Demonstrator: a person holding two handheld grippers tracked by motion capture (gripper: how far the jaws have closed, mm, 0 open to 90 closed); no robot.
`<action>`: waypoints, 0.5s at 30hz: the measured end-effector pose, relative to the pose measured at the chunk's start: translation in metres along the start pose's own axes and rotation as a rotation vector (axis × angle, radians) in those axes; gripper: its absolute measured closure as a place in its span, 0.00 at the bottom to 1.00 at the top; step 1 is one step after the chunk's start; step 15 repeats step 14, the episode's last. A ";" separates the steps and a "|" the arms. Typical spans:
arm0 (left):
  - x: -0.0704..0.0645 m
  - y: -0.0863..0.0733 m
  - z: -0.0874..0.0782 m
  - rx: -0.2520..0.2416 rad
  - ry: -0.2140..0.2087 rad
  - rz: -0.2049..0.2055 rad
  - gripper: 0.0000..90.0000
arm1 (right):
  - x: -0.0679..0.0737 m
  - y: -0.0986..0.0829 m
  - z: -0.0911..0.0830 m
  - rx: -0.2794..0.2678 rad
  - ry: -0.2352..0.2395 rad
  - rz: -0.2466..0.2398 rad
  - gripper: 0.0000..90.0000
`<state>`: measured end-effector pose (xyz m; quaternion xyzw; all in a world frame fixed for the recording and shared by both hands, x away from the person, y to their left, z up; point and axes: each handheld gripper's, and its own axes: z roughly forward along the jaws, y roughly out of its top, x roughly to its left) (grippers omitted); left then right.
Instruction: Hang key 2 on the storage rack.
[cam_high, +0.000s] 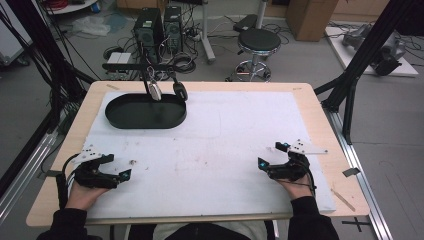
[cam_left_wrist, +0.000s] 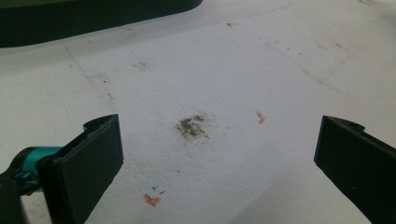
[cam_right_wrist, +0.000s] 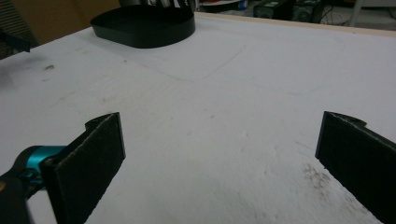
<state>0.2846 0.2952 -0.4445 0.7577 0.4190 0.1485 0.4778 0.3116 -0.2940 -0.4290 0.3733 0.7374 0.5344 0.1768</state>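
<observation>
Resting both hands low on the white-covered worktop (cam_high: 220, 135), I list: left claw (cam_high: 120, 167) and right claw (cam_high: 272, 155), each wide open and empty; black oval tray (cam_high: 145, 111), far left, apparently light, rigid, best pinched at its thin rim.

Black sleeves; each black claw (cam_high: 116, 167) has teal accents, grey plate.

table (cam_high: 320, 107): pale wood | sheet (cam_high: 235, 125): white, rough foam | tray (cam_high: 145, 119): black, matt
</observation>
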 end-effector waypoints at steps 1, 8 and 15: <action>0.000 0.000 0.000 0.001 0.000 0.002 0.02 | -0.001 -0.002 -0.002 0.006 0.000 0.005 0.01; 0.000 0.000 0.001 0.000 -0.003 0.003 0.02 | -0.003 -0.012 -0.012 0.028 -0.029 0.009 0.01; 0.001 0.000 0.002 0.000 -0.006 0.001 0.02 | -0.002 -0.012 -0.019 0.002 -0.040 0.011 0.01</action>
